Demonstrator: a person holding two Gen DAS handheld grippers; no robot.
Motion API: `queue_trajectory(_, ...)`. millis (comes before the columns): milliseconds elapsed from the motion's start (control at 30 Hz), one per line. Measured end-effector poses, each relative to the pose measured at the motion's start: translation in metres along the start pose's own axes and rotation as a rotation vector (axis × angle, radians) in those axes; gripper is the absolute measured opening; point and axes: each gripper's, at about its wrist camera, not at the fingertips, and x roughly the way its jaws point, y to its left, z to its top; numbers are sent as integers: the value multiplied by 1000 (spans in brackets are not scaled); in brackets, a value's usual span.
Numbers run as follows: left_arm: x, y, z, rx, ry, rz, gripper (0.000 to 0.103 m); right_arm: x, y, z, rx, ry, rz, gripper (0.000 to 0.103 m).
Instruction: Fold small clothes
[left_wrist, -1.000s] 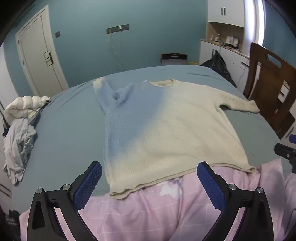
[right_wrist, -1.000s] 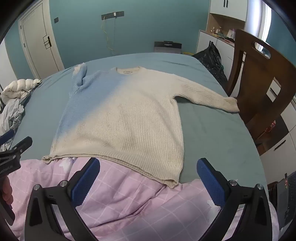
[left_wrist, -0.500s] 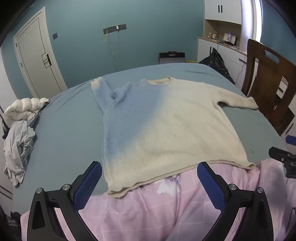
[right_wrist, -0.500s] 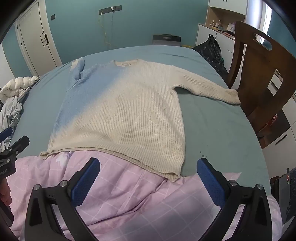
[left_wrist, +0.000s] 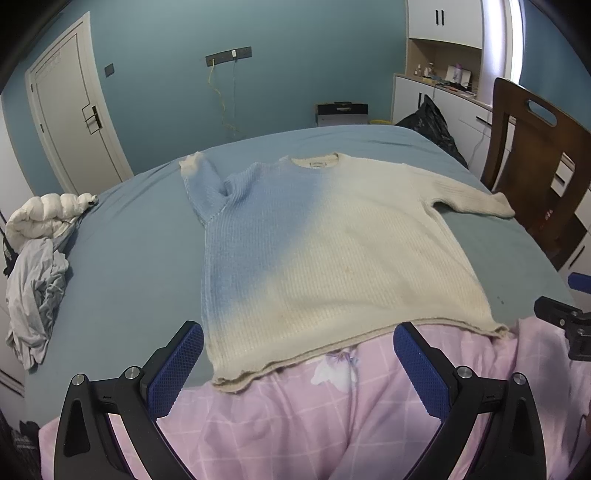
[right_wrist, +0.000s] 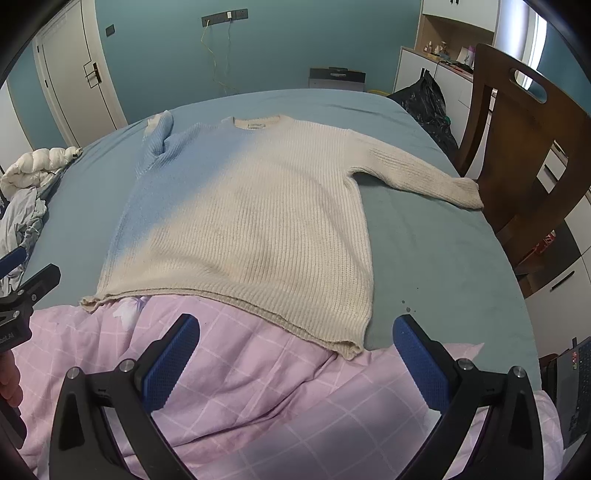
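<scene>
A knitted sweater (left_wrist: 332, 251), blue on its left side and cream on its right, lies flat and face up on the bed, neck away from me. Its left sleeve (left_wrist: 201, 184) is bent up beside the shoulder; its right sleeve (right_wrist: 417, 173) stretches out toward the chair. The hem rests on a pink checked blanket (left_wrist: 314, 413). My left gripper (left_wrist: 298, 363) hovers open over the hem's left half. My right gripper (right_wrist: 296, 358) hangs open above the hem's right corner (right_wrist: 347, 349). Neither holds anything.
The bed has a blue-grey sheet (left_wrist: 129, 258). A pile of grey and white clothes (left_wrist: 37, 258) lies at its left edge. A brown wooden chair (right_wrist: 528, 140) stands tight against the right side, with white cabinets (left_wrist: 436, 99) and a black bag (left_wrist: 432, 125) behind.
Both grippers have drifted a little forward over the sweater, which now looks slightly nearer. Their jaws stay wide. The sweater itself has not moved.
</scene>
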Motion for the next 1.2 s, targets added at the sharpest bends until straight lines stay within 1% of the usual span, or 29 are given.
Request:
queue_trajectory(300,-1,1,-1,2,0,-1,103,3,-1,0,9,13,3,102)
queue_trajectory(467,1,5,-3,-14,-2,-4,103,2,0,0,11,20,1,102)
queue_trajectory(667,7,12,-3,-57,30,-48,103,3,-2,0,14,18,-5,102)
queue_trajectory(833,10,15,-4,-82,52,-44,103,5,-5,-1,31,26,5,102)
queue_trajectory(967,10,19,-4,-92,57,-5,103,5,-4,-2,28,31,7,102)
queue_trajectory(1067,10,21,-4,-105,58,-7,103,5,-5,-3,33,30,9,102)
queue_trajectory(1200,16,26,-4,-142,92,109,103,6,-6,-2,40,38,12,102)
